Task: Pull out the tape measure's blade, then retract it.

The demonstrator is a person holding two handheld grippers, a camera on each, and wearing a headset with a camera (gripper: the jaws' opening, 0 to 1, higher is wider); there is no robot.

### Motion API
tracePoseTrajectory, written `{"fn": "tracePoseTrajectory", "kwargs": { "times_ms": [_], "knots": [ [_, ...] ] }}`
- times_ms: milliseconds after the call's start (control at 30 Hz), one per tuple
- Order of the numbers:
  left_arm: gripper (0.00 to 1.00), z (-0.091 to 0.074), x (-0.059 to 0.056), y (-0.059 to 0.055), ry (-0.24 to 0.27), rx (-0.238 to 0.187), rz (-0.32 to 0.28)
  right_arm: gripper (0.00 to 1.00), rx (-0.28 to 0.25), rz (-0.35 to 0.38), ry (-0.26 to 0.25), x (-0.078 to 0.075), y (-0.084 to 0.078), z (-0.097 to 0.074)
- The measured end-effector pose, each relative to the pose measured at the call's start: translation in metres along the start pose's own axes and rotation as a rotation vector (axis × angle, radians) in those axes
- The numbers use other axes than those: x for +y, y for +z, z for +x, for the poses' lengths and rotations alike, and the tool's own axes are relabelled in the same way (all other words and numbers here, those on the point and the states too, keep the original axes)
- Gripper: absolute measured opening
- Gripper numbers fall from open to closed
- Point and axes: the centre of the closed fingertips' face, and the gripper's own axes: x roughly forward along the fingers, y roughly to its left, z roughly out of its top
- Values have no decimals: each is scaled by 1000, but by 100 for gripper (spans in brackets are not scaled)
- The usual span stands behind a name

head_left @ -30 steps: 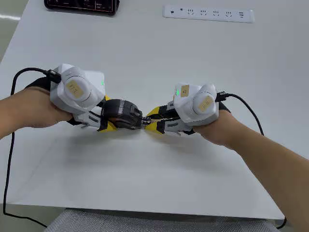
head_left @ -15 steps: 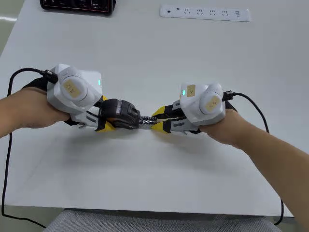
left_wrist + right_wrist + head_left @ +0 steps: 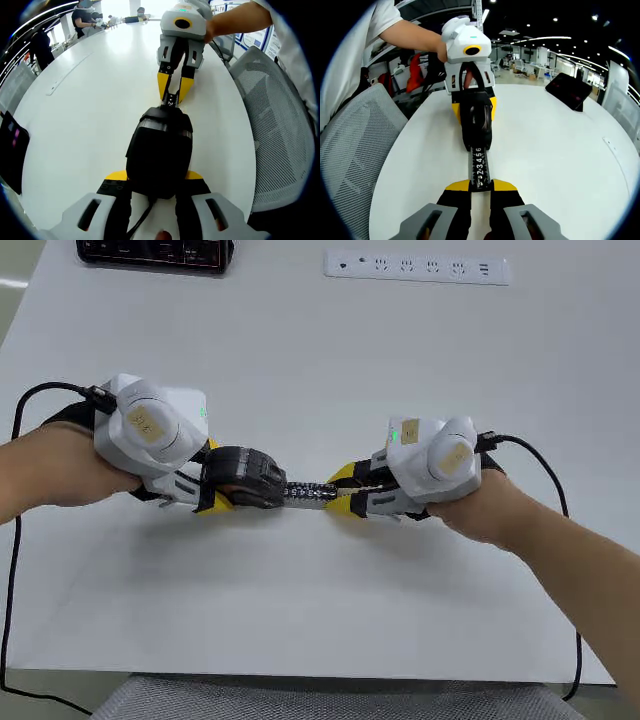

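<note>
The left gripper and right gripper face each other slightly apart, jaws clamped, forearms angled inward.

Bench surroundings
White table — power strip, black device at far edge; mesh chair near side.

In the head view the rear of the tape measure is hidden between the jaws of the left tongs. The tip of the blade disappears inside the right tongs, and its numerals are too small to read there. At the far left corner of the table, a dark device is cut off by the picture's top edge. The markings on the power strip are illegible.
</note>
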Motion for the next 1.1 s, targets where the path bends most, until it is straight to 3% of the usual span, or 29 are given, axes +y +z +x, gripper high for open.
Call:
{"fn": "tracePoseTrajectory", "kwargs": {
  "times_ms": [1100],
  "knots": [
    [29, 1, 0, -2, -4, 12, -2, 9, 52, 3, -34, -4, -26, -32]
  ]
}}
